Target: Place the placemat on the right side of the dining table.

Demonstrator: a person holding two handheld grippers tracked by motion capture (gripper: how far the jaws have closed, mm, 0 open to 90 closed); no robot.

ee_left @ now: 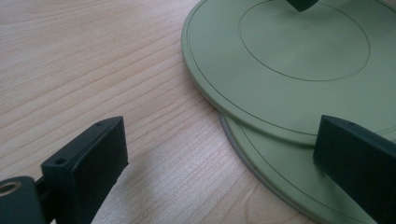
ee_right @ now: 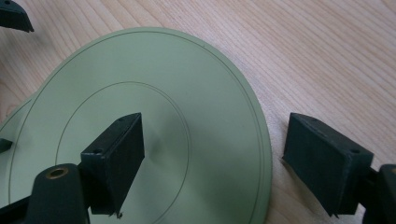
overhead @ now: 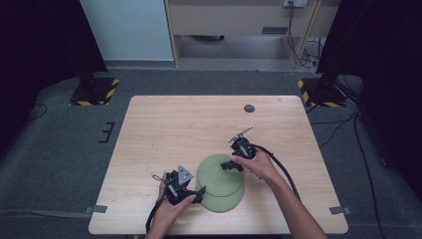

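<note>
You have a light wooden table (overhead: 164, 124) as your work surface; take it as the landmark. On its top, near the far edge and right of centre, sits a small dark round disc (overhead: 249, 108). Grey tape tabs (overhead: 99, 209) mark its near corners. Grey carpet (overhead: 59, 164) surrounds it. Beyond its far left corner stands a black base with yellow-black hazard stripes (overhead: 94, 92); a matching one (overhead: 318, 93) stands beyond the far right corner. Cables (overhead: 358, 134) trail over the floor to the table's right. A wooden cabinet (overhead: 239, 20) stands behind it.
</note>
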